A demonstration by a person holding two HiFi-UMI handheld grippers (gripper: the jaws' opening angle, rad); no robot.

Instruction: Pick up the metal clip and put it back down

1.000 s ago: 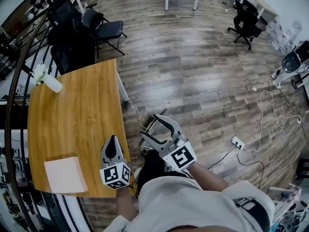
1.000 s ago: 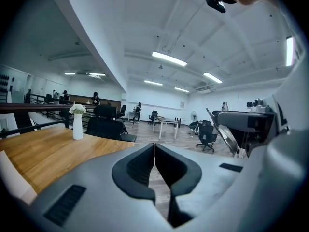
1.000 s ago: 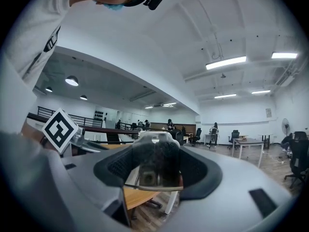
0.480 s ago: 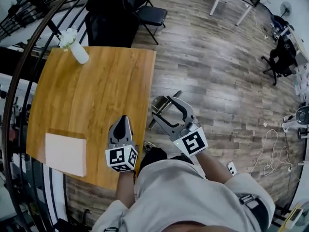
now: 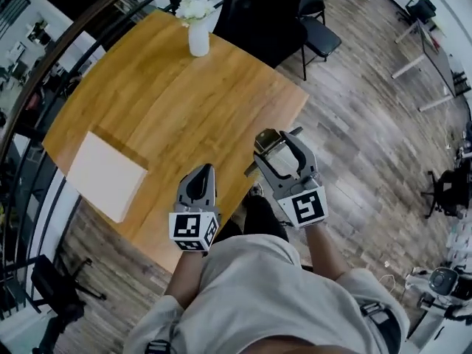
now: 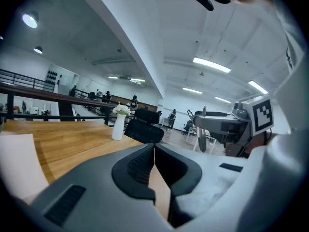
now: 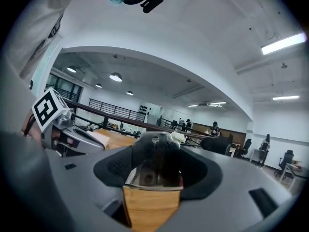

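Left claw (image 6: 154, 150) closed, vase (image 6: 117, 126) on table (image 6: 67, 140)

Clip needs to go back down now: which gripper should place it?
Right. The right gripper is shut on the metal clip beside the table edge; the left gripper is shut and empty.

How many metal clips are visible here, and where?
1. The metal clip is held between the fingers of the right gripper, at the edge of the wooden table. Others may be hidden.

Right gripper (image 5: 278, 146) with metal clip (image 5: 267, 139) nearer table (image 5: 169, 102)
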